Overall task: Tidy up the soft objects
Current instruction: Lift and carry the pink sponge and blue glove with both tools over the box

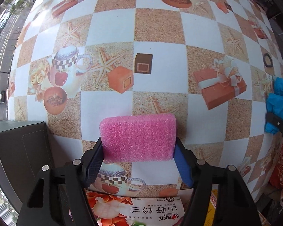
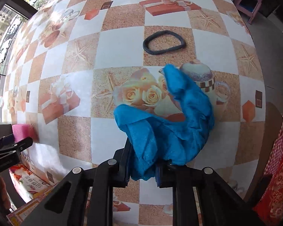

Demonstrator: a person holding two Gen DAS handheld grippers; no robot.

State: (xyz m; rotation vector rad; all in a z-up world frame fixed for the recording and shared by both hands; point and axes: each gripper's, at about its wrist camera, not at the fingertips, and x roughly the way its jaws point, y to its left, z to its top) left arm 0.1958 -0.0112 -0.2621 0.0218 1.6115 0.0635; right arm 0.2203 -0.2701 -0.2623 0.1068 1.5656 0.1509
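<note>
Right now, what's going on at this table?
A person is sorting soft items with two handheld grippers. The left gripper has its jaws around the pink sponge, pads against its ends. The right gripper is shut on a blue glove, which drapes onto the tablecloth. A black hair tie lies untouched beyond the glove. A dark box sits left of the sponge.

The left gripper (image 1: 138, 151) is built of matte black plastic arms joined by round silver pins; one finger carries a black textured pad, the other a blue ribbed pad. The right gripper (image 2: 142, 166) shows the same black frame and silver pins.
</note>
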